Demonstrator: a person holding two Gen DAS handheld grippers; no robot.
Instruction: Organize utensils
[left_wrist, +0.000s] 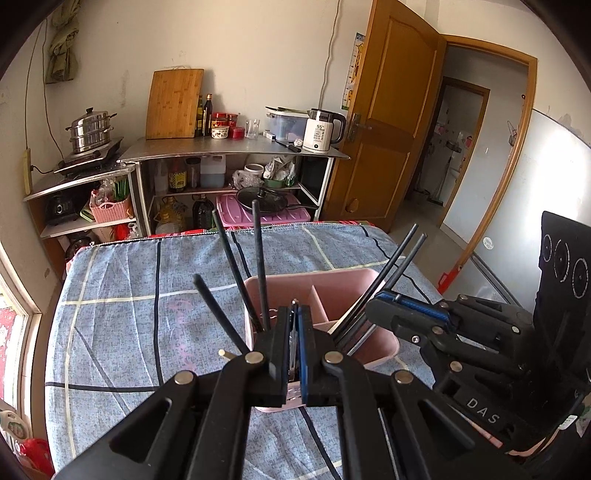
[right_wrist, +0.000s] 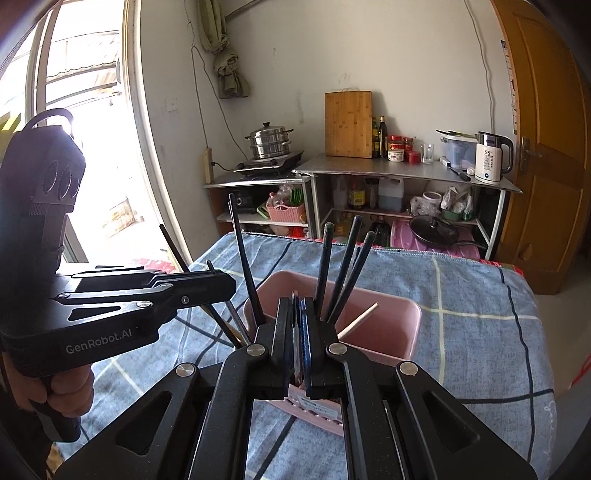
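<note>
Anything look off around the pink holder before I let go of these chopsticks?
The black chopsticks in the pink holder splay at different angles instead of standing together. One pale stick lies tilted low across the right compartment. Nothing looks spilled or broken.

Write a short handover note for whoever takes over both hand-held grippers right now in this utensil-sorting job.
Left hand-held gripper: shut, low over the pink holder.
Right hand-held gripper: shut, beside it over the same holder.
Whether either one grips anything is unclear.
Black chopsticks fan upward around both, lower ends down by the holder. A pale stick lies inside it.
Done: chopsticks brought to the holder, which sits on the blue cloth.
Left: probably confirm they are seated, then release and withdraw.
</note>
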